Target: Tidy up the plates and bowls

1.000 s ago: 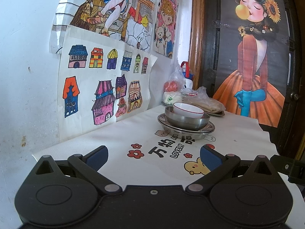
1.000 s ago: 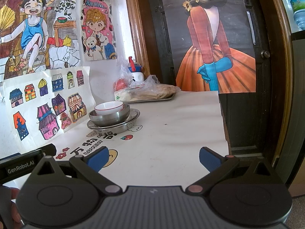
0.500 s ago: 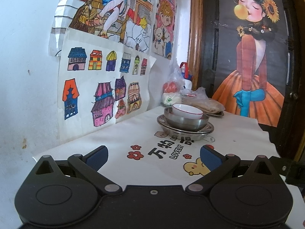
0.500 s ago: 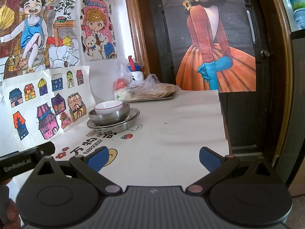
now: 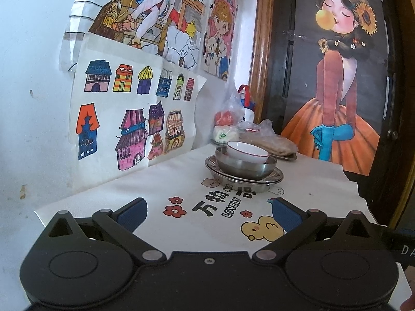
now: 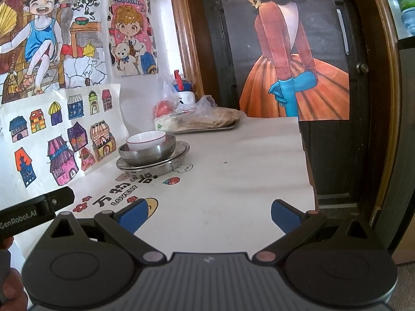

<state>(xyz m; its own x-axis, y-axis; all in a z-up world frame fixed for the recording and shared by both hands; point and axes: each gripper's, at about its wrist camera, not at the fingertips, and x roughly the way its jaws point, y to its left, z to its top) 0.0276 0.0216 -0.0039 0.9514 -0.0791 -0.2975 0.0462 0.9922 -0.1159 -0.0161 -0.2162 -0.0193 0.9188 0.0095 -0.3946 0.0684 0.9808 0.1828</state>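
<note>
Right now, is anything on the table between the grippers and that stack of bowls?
Nothing visible. Only bare tablecloth lies between the open left gripper, the open right gripper and the stack.

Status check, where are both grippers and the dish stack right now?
Left gripper open, empty. Right gripper open, empty. White bowl in steel bowl on steel plate, untouched. Path clear.

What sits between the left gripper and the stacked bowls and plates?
Nothing solid. In the left wrist view, only bare printed tablecloth, with flowers, lettering and a yellow duck, separates the open left gripper from the dish stack.
</note>
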